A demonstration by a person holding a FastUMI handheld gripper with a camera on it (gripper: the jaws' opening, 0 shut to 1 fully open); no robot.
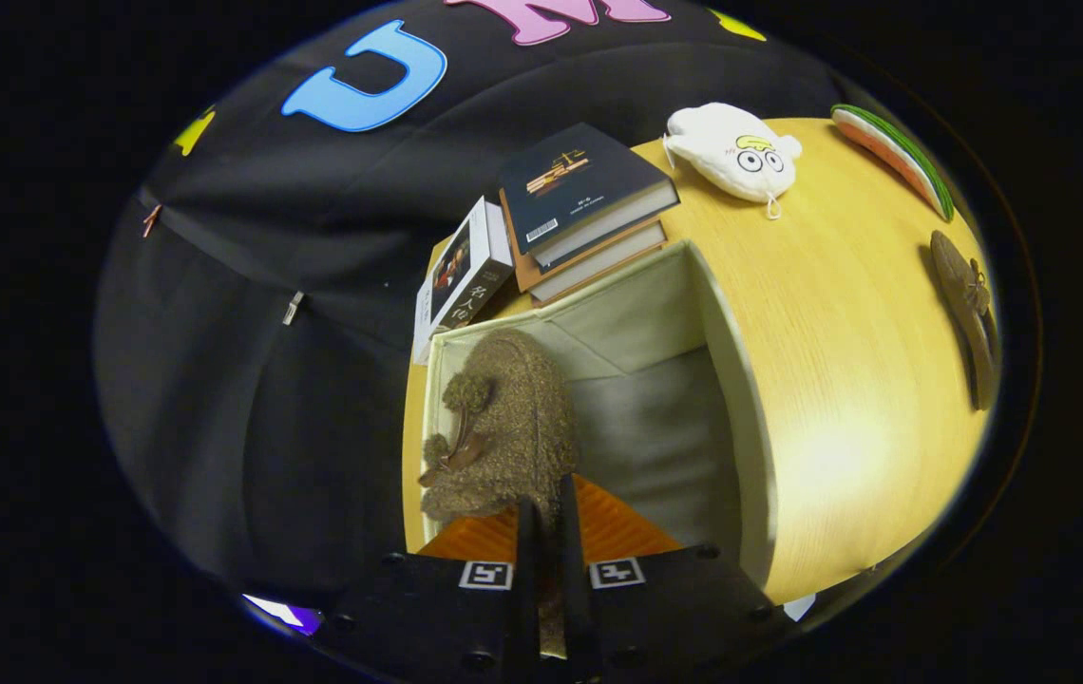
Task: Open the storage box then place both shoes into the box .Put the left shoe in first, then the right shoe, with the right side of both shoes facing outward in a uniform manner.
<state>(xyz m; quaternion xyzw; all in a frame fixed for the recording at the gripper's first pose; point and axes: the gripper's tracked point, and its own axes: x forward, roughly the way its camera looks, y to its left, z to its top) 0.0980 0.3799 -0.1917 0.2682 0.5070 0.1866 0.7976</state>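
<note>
Fuzzy brown shoe [513,427] pinched by fingers [546,532] inside box [741,399]; second shoe [967,313] outside.

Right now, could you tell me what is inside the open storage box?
One fuzzy brown slipper, pinched by the hand-held gripper, hangs inside the pale fabric storage box against one wall. The slipper and fingers cover the floor beneath.

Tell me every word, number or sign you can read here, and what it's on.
Top book: a gold title and a barcode on its dark cover, too small to read.
Leaning white book: characters on its spine, too blurred to read.
Gripper, shut on the brown shoe in the storage box: two square coded markers, no words.
No text is clear enough to quote.
</note>
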